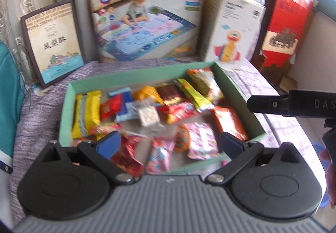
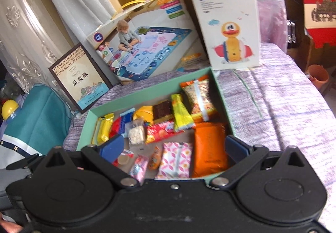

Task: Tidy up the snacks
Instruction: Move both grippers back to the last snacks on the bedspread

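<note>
A shallow green box [image 1: 134, 76] [image 2: 147, 89] on a purple cloth holds several wrapped snacks: yellow bars [image 1: 88, 111] [image 2: 105, 127] at the left, an orange pack [image 1: 230, 122] [image 2: 210, 148] at the right, and a pink patterned pack [image 1: 200, 141] [image 2: 175, 159] near the front. My left gripper [image 1: 168, 142] is open and empty over the box's near edge. My right gripper [image 2: 173, 146] is open and empty over the same edge; part of it shows at the right of the left wrist view [image 1: 294, 104].
Behind the box stand a framed pastry box [image 1: 52, 43] [image 2: 82, 77], a play-mat box [image 1: 147, 22] [image 2: 147, 39] and a white duck-toy box [image 1: 231, 27] [image 2: 231, 22]. A red carton [image 1: 287, 18] stands at the far right. A teal cloth [image 2: 37, 115] lies at the left.
</note>
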`<state>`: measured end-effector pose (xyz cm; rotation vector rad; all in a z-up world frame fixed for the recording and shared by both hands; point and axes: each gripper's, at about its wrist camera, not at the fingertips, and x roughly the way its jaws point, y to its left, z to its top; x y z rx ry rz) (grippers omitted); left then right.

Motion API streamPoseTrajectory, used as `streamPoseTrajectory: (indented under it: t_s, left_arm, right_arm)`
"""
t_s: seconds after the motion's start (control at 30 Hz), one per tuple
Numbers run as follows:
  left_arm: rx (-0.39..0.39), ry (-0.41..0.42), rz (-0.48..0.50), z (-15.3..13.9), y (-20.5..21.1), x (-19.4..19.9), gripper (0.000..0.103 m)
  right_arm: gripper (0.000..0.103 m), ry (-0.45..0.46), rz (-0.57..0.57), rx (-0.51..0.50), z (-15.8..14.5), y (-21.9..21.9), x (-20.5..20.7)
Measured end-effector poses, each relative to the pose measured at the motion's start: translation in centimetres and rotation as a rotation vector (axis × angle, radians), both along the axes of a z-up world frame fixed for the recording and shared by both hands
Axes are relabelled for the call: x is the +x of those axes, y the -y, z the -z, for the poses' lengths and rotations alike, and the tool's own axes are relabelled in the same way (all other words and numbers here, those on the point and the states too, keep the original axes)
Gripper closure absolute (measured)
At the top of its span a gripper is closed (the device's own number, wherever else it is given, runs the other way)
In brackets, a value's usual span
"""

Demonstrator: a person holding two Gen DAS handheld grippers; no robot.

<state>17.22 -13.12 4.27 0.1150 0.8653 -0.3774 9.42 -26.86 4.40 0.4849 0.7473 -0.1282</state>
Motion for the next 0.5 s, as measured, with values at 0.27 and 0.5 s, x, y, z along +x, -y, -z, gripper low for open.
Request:
streamPoseTrajectory:
  t_s: [0.27,0.5]
  left_arm:
    - [0.016,-0.060,0.056,3.7,4.0,-3.6,0.000]
    - [0.056,-0.096,0.098,7.3,8.7,-4.6,0.000]
  right_arm:
    - [0.000,-0.047,0.056,0.057,3.2,3.9,-5.2]
    - [0.004,-0.027,0.114,0.100,5.6,6.0,-7.9]
